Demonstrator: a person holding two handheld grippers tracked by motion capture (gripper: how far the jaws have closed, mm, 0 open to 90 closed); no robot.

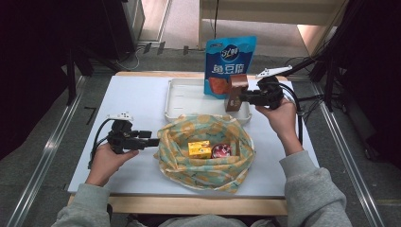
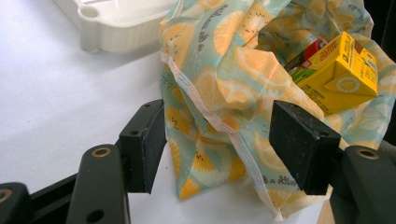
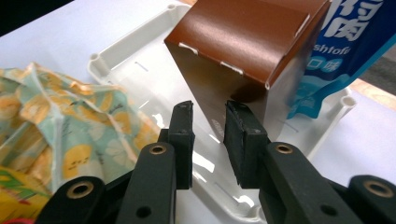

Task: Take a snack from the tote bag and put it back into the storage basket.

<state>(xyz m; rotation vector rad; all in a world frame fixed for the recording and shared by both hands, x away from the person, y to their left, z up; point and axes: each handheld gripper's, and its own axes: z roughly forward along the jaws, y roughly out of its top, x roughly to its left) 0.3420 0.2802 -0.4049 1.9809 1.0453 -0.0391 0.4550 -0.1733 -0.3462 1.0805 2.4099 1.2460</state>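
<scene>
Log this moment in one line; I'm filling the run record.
right gripper: shut on brown carton, over white tray | left gripper: open at fruit-print bag edge | bag: yellow carton, red can

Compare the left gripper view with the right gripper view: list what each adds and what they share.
Left gripper view: the left gripper holds its open jaws either side of a fold of the lemon-print bag, and a yellow carton sits inside.
Right gripper view: the right gripper pinches a brown carton over the white tray, with a blue pouch behind.
Shared: the bag, the tray and the white table.
</scene>
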